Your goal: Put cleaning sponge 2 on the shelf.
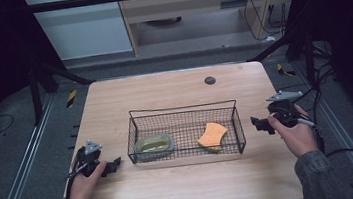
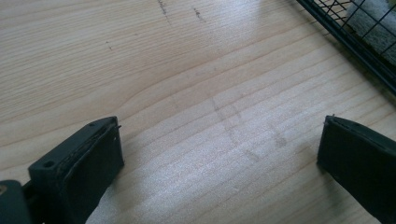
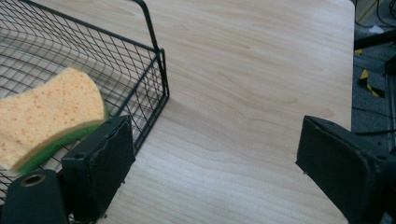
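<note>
A black wire basket (image 1: 237, 117) stands in the middle of the wooden table (image 1: 173, 87). Inside it lie a yellow sponge with a green underside (image 1: 212, 135) at the right and a grey-rimmed dish (image 1: 154, 145) holding something green at the left. My right gripper (image 1: 257, 123) hovers just off the basket's right end, open, nothing between its jaws. In the right gripper view the sponge (image 3: 46, 116) leans against the basket wall (image 3: 154, 70) beside the gripper (image 3: 215, 163). My left gripper (image 1: 114, 165) rests on the table left of the basket, open and empty, with bare wood between its jaws in the left gripper view (image 2: 219, 154).
A small dark round disc (image 1: 209, 80) sits in the table near its far edge. Beyond the table are a grey floor, metal rails (image 1: 19, 172) at the left, black frame posts and cables at the right. The basket corner (image 2: 355, 42) shows in the left gripper view.
</note>
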`<state>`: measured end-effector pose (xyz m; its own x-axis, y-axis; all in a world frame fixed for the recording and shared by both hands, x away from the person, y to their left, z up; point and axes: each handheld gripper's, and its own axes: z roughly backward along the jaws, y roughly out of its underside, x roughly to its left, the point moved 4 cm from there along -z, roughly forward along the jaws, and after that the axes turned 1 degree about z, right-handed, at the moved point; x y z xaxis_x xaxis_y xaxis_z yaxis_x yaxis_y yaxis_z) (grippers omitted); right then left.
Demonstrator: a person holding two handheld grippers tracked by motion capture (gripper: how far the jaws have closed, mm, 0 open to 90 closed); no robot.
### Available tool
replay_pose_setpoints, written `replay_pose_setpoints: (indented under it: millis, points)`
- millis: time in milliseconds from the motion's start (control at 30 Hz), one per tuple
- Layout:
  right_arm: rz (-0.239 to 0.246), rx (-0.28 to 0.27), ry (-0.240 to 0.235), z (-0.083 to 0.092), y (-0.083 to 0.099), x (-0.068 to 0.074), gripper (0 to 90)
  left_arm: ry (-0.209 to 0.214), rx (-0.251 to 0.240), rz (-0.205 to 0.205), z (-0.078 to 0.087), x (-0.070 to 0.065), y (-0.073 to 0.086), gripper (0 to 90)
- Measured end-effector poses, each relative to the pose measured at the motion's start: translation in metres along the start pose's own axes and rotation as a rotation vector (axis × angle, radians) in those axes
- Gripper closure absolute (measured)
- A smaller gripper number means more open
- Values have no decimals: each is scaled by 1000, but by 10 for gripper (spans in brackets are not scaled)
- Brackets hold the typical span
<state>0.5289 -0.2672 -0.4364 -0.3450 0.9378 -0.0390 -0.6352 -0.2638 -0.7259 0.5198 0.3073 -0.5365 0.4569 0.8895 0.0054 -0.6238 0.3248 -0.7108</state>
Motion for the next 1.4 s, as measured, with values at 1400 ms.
replay_pose_setpoints:
  millis: [1400]
  points:
    - [-141, 9, 86, -82, 65, -20, 15, 3, 0, -4, -2, 1, -2, 0]
